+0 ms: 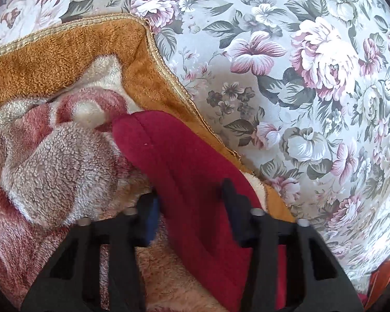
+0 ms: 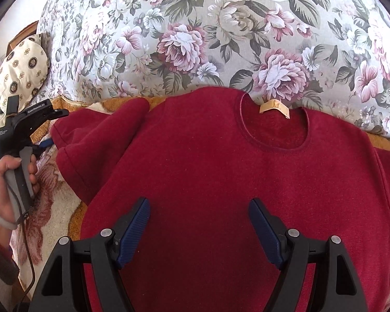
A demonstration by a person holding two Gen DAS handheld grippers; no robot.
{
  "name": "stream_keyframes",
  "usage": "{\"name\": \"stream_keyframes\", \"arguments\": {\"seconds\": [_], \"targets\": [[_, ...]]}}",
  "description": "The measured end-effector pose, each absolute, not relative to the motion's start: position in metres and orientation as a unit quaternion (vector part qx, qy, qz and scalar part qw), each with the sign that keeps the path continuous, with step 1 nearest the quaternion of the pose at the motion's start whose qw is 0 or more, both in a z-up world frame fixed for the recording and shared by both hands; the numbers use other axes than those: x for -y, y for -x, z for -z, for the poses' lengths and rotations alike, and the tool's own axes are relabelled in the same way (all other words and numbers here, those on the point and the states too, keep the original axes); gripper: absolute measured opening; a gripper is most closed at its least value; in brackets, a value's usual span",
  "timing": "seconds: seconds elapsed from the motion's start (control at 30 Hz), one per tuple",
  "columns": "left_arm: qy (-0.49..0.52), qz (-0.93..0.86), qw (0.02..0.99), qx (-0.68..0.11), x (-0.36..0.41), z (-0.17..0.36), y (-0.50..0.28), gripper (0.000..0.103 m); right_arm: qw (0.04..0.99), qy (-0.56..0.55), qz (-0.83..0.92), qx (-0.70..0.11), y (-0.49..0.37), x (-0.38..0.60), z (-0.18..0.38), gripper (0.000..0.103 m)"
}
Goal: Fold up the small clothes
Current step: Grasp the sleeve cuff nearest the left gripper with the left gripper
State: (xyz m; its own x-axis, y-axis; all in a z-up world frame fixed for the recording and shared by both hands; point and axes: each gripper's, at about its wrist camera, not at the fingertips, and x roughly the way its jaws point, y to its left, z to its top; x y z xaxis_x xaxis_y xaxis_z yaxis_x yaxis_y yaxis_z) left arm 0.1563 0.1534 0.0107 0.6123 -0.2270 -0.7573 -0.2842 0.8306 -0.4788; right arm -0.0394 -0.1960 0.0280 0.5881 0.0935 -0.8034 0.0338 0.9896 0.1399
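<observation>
Left gripper (image 1: 192, 195) straddles the red shirt's (image 2: 208, 171) sleeve, jaws apart; right gripper (image 2: 199, 223) (fingers spread) hovers over its chest.

We cannot see the bottom hem of the red shirt (image 2: 221, 171); the near picture edge cuts it off, and its right sleeve runs out of frame. On the left, the sleeve (image 1: 195, 171) hides where the left gripper (image 1: 192, 205) fingertips meet, so its grip stays unclear. The print on the neck label (image 2: 274, 107) is too small to read.
</observation>
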Motion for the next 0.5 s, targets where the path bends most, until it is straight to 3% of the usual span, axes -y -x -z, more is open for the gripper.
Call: {"name": "stream_keyframes", "arguments": {"seconds": [0.03, 0.13, 0.33, 0.5], "targets": [[0.290, -0.011, 0.850, -0.440, -0.156, -0.012, -0.158, 0.009, 0.890, -0.070, -0.018, -0.451, 0.040, 0.196, -0.029, 0.077], [0.298, 0.003, 0.856, -0.421, -0.171, -0.034, -0.159, 0.009, 0.894, -0.065, -0.025, -0.443, 0.042, 0.191, -0.035, 0.071], [0.257, -0.021, 0.897, -0.359, -0.223, -0.096, -0.139, 0.009, 0.904, -0.056, -0.053, -0.421, 0.031, 0.168, -0.055, 0.071], [0.227, -0.056, 0.886, -0.401, -0.240, -0.052, -0.127, 0.009, 0.897, -0.043, -0.082, -0.432, 0.002, 0.131, -0.052, 0.071]]}}
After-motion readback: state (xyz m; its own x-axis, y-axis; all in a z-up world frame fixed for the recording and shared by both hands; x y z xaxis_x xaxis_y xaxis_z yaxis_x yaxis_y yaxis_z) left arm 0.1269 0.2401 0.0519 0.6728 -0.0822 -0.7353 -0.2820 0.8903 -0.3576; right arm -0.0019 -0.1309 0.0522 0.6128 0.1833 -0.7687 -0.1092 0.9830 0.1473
